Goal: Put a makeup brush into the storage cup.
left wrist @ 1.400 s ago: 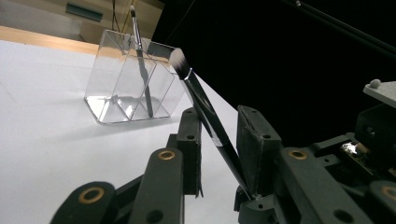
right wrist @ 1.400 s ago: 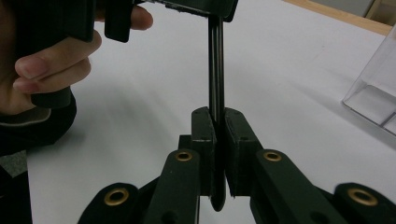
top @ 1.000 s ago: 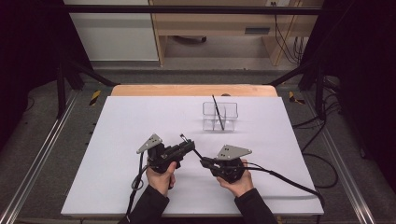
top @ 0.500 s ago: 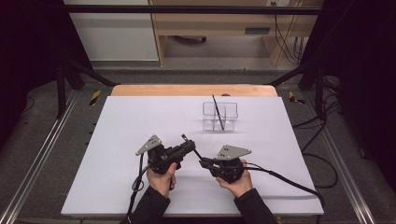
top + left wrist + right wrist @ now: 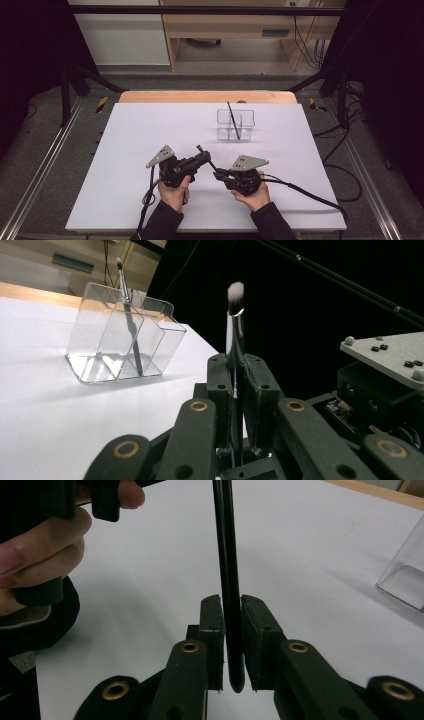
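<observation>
A slim black makeup brush (image 5: 210, 164) with a white tip is held between both grippers, low over the white table near its front. My left gripper (image 5: 204, 158) is shut on its upper handle; the bristles (image 5: 235, 291) stick up past the jaws (image 5: 236, 360). Facing it from the right, my right gripper (image 5: 218, 174) is shut on the handle's rounded tail end (image 5: 229, 555), jaws (image 5: 231, 600) pressed against both sides. A clear divided organizer (image 5: 235, 124) stands farther back, with a second dark brush (image 5: 233, 120) leaning in it, also in the left gripper view (image 5: 129, 320).
The white table sheet (image 5: 125, 145) ends in a wooden strip (image 5: 200, 96) at the back. Metal rails and cables run along both sides. The hand holding the left gripper (image 5: 40, 545) is close in the right gripper view. A corner of the organizer (image 5: 406, 577) shows there too.
The left gripper and the brush tip have shifted slightly to the right, toward the right gripper. The right gripper has hardly moved.
</observation>
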